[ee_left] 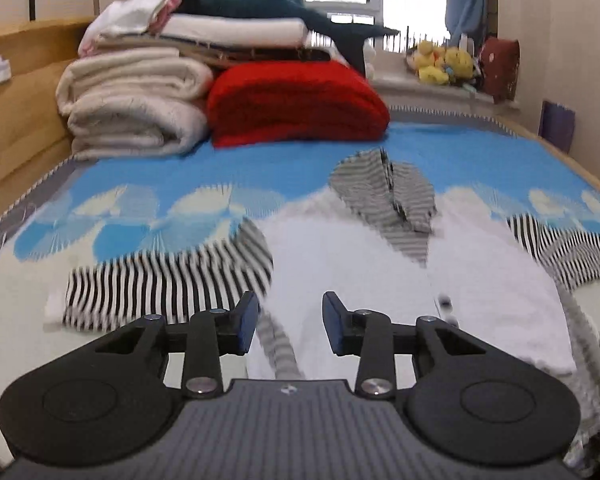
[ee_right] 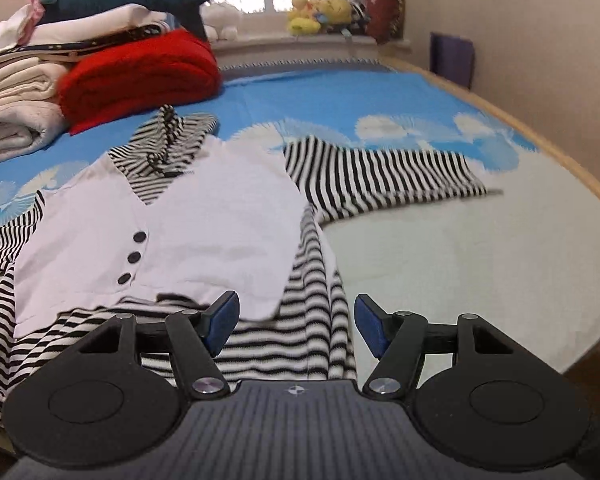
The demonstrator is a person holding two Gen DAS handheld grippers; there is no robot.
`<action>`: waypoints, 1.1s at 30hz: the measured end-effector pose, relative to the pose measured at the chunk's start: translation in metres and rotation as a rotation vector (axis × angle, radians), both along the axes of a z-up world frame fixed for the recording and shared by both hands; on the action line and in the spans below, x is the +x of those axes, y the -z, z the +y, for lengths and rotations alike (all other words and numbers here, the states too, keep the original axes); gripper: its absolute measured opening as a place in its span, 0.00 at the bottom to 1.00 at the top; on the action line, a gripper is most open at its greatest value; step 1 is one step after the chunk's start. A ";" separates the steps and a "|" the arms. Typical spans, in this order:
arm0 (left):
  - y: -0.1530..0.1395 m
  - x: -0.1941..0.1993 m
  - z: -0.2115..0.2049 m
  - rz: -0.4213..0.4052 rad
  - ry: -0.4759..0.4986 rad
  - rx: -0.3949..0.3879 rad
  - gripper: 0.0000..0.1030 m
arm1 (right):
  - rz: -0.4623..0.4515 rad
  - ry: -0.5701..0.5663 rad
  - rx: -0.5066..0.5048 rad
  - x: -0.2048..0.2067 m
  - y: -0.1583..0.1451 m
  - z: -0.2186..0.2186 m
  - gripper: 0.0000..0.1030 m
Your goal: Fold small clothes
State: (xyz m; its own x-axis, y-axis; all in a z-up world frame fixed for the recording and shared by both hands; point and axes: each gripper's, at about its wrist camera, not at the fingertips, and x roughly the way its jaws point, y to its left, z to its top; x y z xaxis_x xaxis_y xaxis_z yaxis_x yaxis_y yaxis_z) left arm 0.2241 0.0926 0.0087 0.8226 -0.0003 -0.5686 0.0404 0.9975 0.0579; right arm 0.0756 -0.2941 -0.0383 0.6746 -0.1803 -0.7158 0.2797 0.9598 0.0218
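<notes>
Bedroom setting: a bed [ee_right: 480, 264] under a blue cloud-print sheet, with folded blankets [ee_left: 136, 100] and a red throw [ee_left: 296, 102] stacked at its far end below a window. Item: one small garment [ee_right: 204, 216], a black-and-white striped hooded top with an attached white vest front and three dark buttons [ee_right: 134, 257], lying flat and face up in the middle of the bed, both sleeves spread outward. Handling, as judged: light, limp knit, no stiffness, not fragile; likely to sag and drag when lifted, so best pinched at edges, namely a sleeve cuff [ee_right: 472, 184], a shoulder seam or the hem. Left tool [ee_left: 290, 328]: jaws parted, nothing between them, over the lower body. Right tool [ee_right: 296, 326]: jaws wide apart, empty, over the striped hem.
</notes>
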 end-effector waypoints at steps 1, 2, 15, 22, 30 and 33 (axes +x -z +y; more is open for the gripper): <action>-0.004 0.012 0.003 -0.023 0.005 0.006 0.36 | -0.013 -0.002 -0.014 -0.001 0.000 0.000 0.63; -0.008 0.024 0.006 -0.045 0.011 0.015 0.36 | -0.024 -0.001 -0.025 -0.002 -0.001 0.000 0.63; 0.063 0.122 0.100 0.044 -0.147 0.030 0.25 | -0.163 -0.093 -0.103 0.037 -0.046 0.007 0.61; 0.090 0.141 0.156 0.090 -0.310 0.019 0.33 | -0.231 -0.159 -0.072 0.121 -0.077 0.037 0.61; 0.129 0.147 0.230 0.207 -0.574 -0.080 0.82 | -0.290 -0.331 -0.032 0.205 -0.063 0.072 0.62; 0.135 0.145 0.252 0.218 -0.647 -0.149 0.82 | -0.272 -0.319 -0.002 0.216 -0.046 0.065 0.63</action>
